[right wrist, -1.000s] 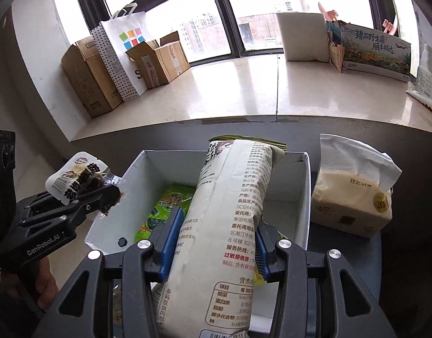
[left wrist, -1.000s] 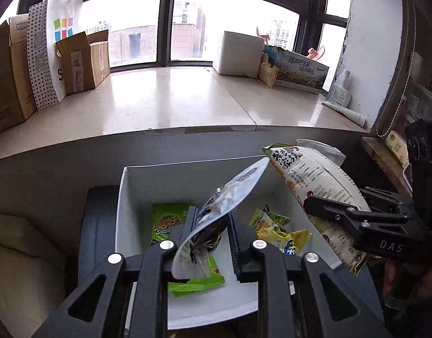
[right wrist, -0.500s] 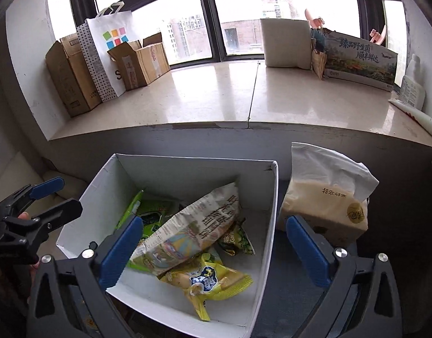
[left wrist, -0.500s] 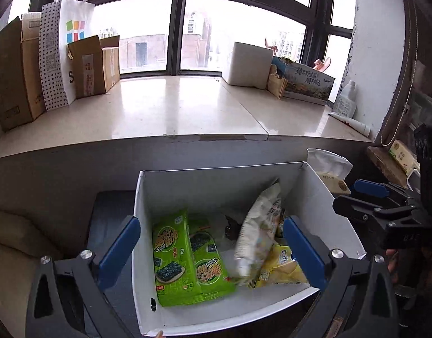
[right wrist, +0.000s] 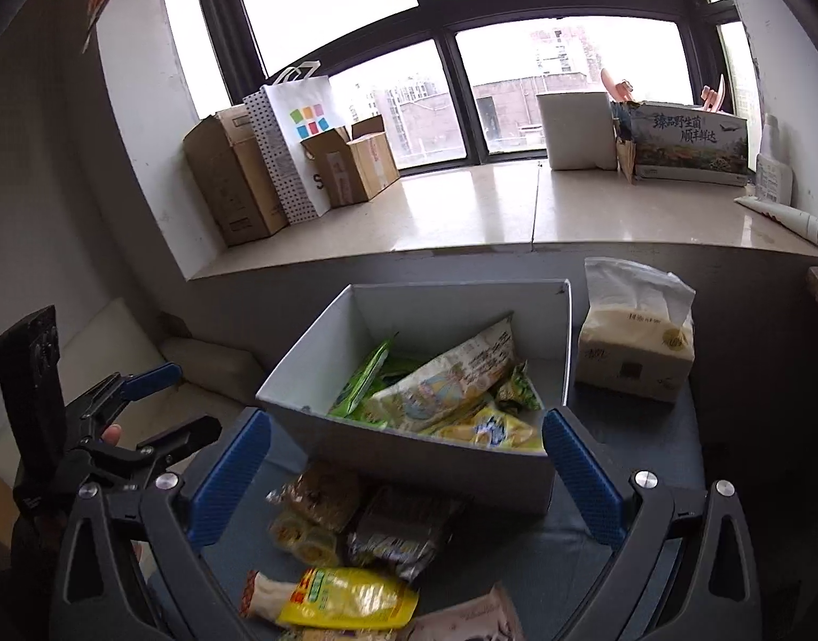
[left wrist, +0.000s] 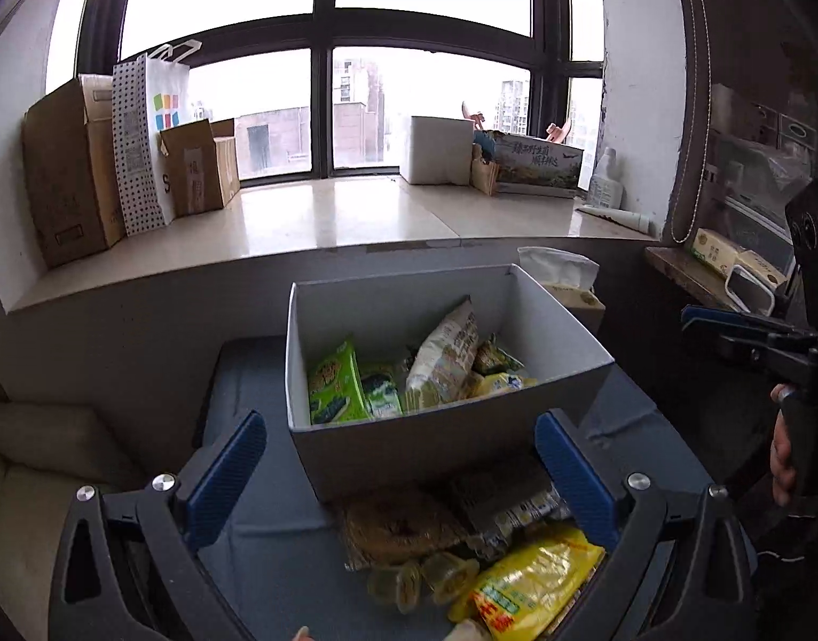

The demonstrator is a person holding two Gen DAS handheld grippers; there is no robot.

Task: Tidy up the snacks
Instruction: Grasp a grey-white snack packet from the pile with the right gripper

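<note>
A white box (left wrist: 451, 443) stands on the dark blue table (left wrist: 249, 368). Inside lie green seaweed packs (left wrist: 334, 390), a large pale bag (left wrist: 441, 352) and a yellow pack (left wrist: 502, 384). Loose snacks sit in front of the box: a yellow packet (left wrist: 532, 582), a brown biscuit pack (left wrist: 398, 529) and a silvery pack (right wrist: 403, 529). My left gripper (left wrist: 398, 427) hangs wide open above these loose snacks and holds nothing. Beside it, my right gripper (right wrist: 406, 422) is open too, with nothing between its fingers, just short of the box's (right wrist: 409, 459) front wall.
A tissue pack (right wrist: 633, 352) stands right of the box. The window sill (left wrist: 329, 219) behind carries cardboard boxes (left wrist: 72, 176), a paper bag (left wrist: 147, 139) and a white box (left wrist: 435, 149). A pale cushion (left wrist: 46, 459) lies left of the table. A shelf (left wrist: 692, 267) is at right.
Both grippers opened: the left let go of the small pouch, the right of the large pale bag, which now lies in the box. Both have drawn back from the box.
</note>
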